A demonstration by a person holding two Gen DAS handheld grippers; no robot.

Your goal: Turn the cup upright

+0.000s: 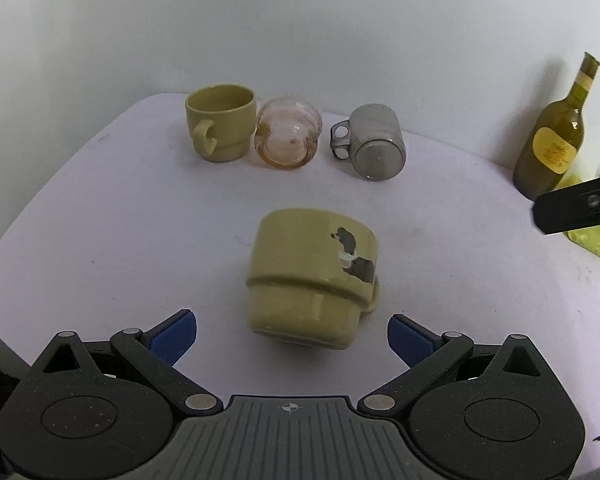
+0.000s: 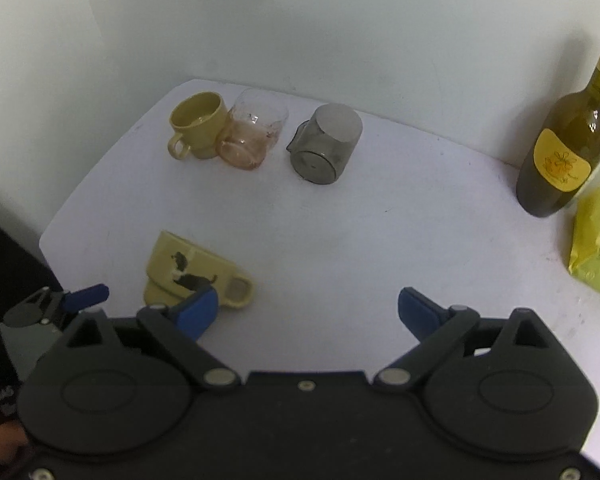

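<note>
Left wrist view is looking straight down its own fingers at the yellow mug (image 1: 314, 280), which is lying on its side on the white surface (image 1: 100, 220) with its base turned toward the camera and its mouth facing away. The left claw (image 1: 292, 334) is hovering just short of that base with its blue pads (image 1: 172, 336) spread wide apart, one on each side of the mug and touching nothing; that spacing is probably meant to let the body pass between them for a grip across its width. The mug's handle is pointing toward the right claw's side, with a dark animal print showing on the wall above it.

Right wrist view is showing the right claw (image 2: 308, 312) also spread apart and empty, sitting off to the mug's handle side, well clear of it; it is likely waiting as a spare or a stabiliser.

Beyond the mug, toward the wall, three more cups are sitting in a row: an upright yellow cup (image 1: 220, 126), a pink glass (image 1: 288, 136) lying on its side against it, and a grey cup (image 1: 374, 140) also on its side. Far from the mug on its handle side, an olive bottle (image 2: 562, 140) is standing against the wall beside a yellow packet (image 2: 598, 248). The room is offering only plain pale walls meeting in a corner behind the cups.
</note>
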